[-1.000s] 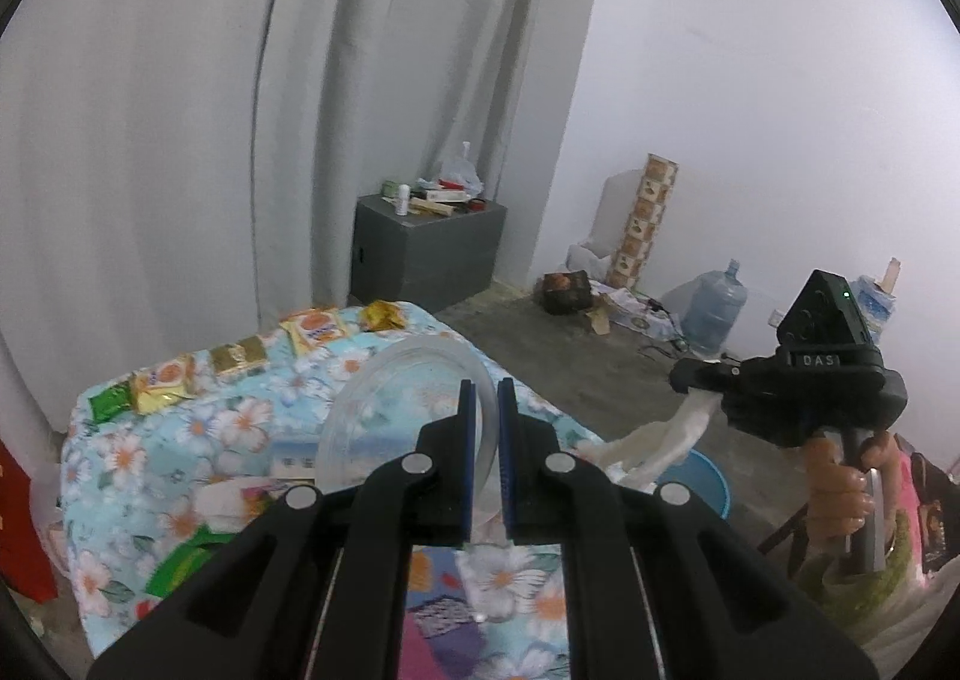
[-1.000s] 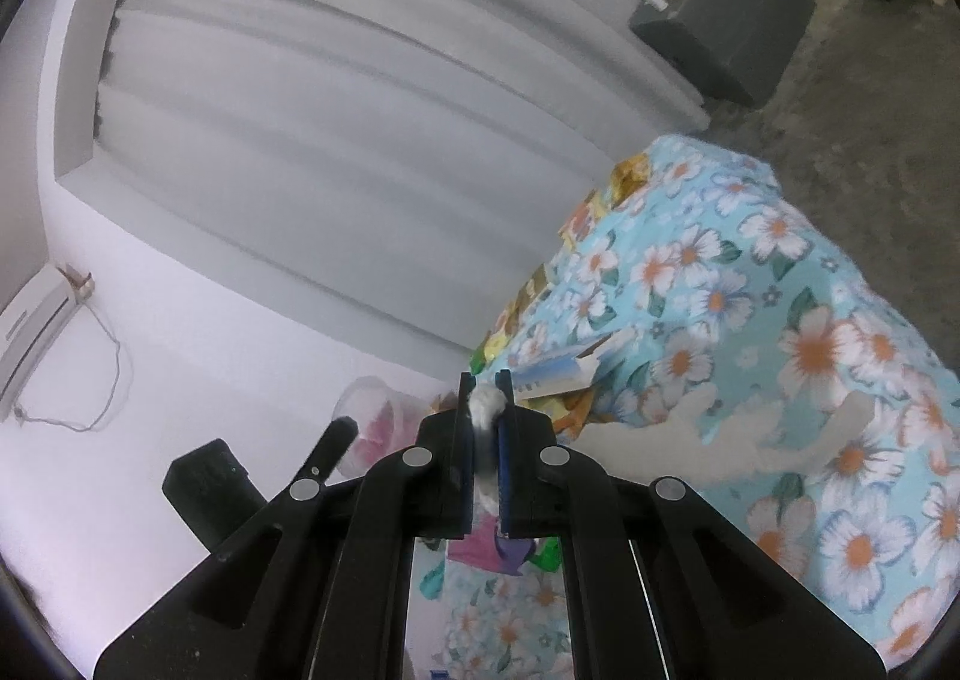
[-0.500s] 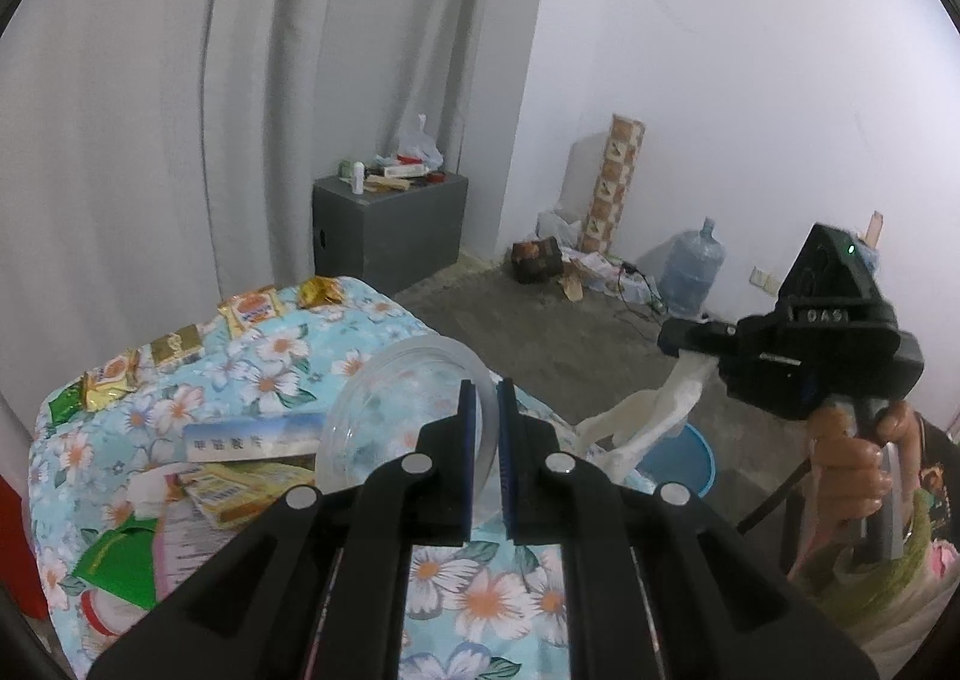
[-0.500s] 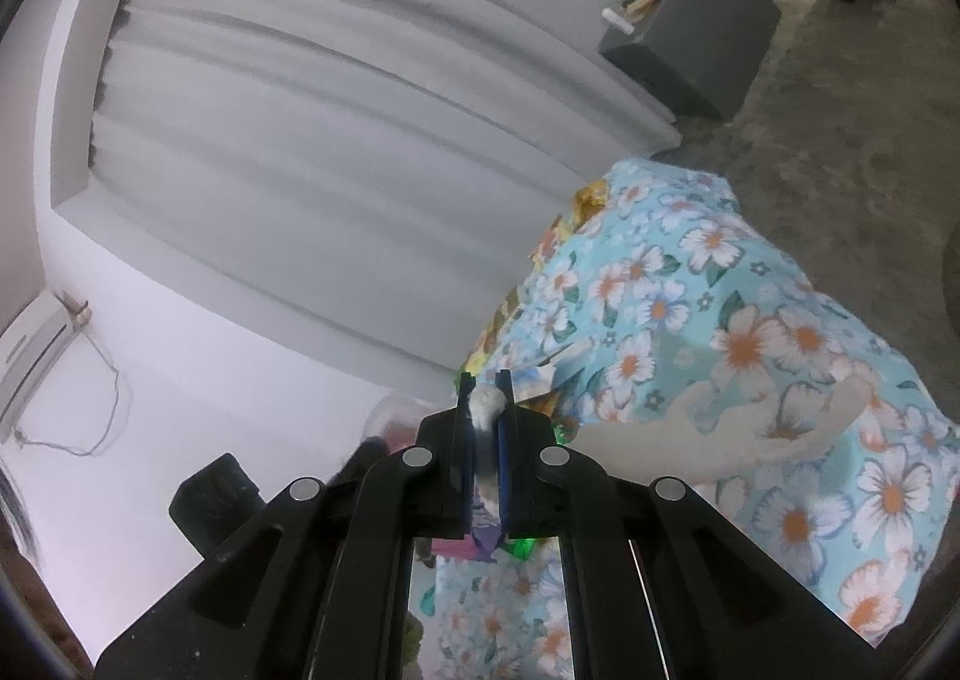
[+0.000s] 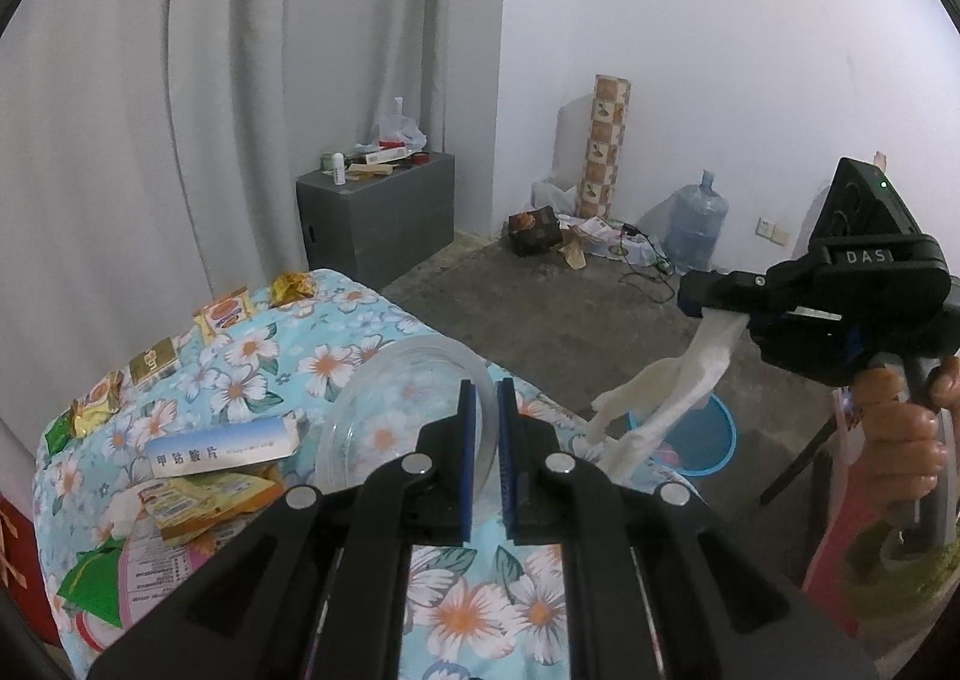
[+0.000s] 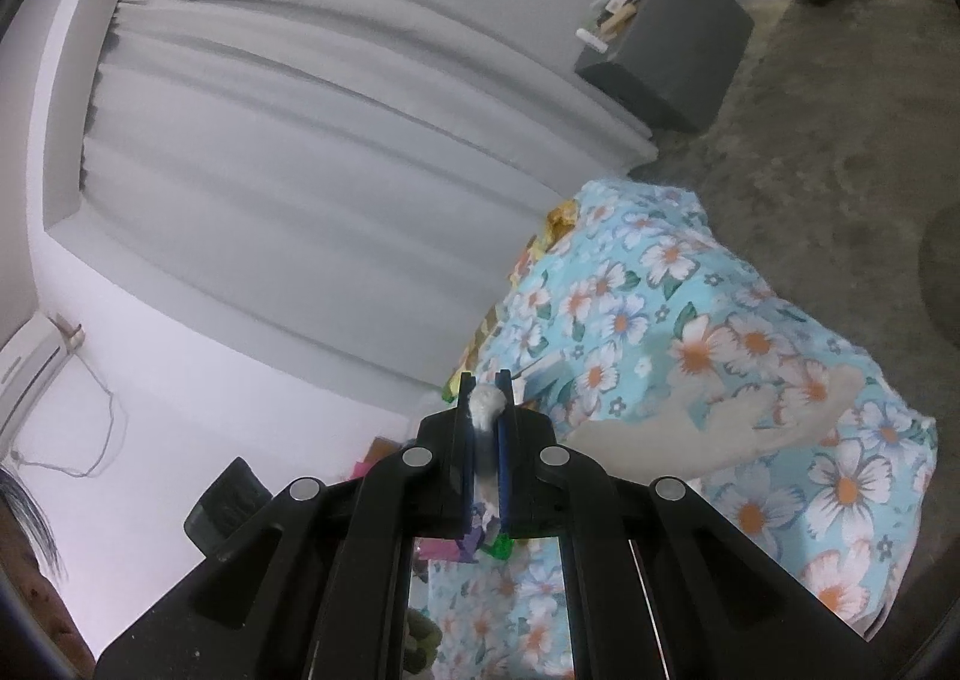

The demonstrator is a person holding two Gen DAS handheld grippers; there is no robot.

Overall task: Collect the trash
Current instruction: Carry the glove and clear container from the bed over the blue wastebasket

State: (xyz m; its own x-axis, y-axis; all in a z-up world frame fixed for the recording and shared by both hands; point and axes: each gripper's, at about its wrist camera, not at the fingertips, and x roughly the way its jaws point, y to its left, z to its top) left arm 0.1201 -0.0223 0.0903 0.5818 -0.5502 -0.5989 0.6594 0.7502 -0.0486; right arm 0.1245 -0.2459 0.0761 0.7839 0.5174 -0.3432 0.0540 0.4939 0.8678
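Note:
My left gripper [image 5: 486,398] is shut on the rim of a clear plastic lid [image 5: 402,416] and holds it above the floral table [image 5: 372,320]. My right gripper [image 6: 485,386] is shut on a white tissue [image 6: 487,403]; in the left wrist view the right gripper [image 5: 708,303] is off the table's right side with the tissue [image 5: 666,398] hanging down from it. A blue bin [image 5: 702,434] stands on the floor below the tissue. Wrappers [image 5: 204,494] and a white-blue box [image 5: 222,449] lie on the table's left part.
Snack packets [image 5: 225,311] line the table's far edge by the curtain. A grey cabinet [image 5: 378,224], a water jug [image 5: 696,227] and clutter stand on the concrete floor. A bag [image 5: 870,548] hangs by the person's hand at right.
The left gripper with the lid has drawn back and swung, bringing more of the table into view. The right gripper with the tissue has risen slightly, away from the table edge.

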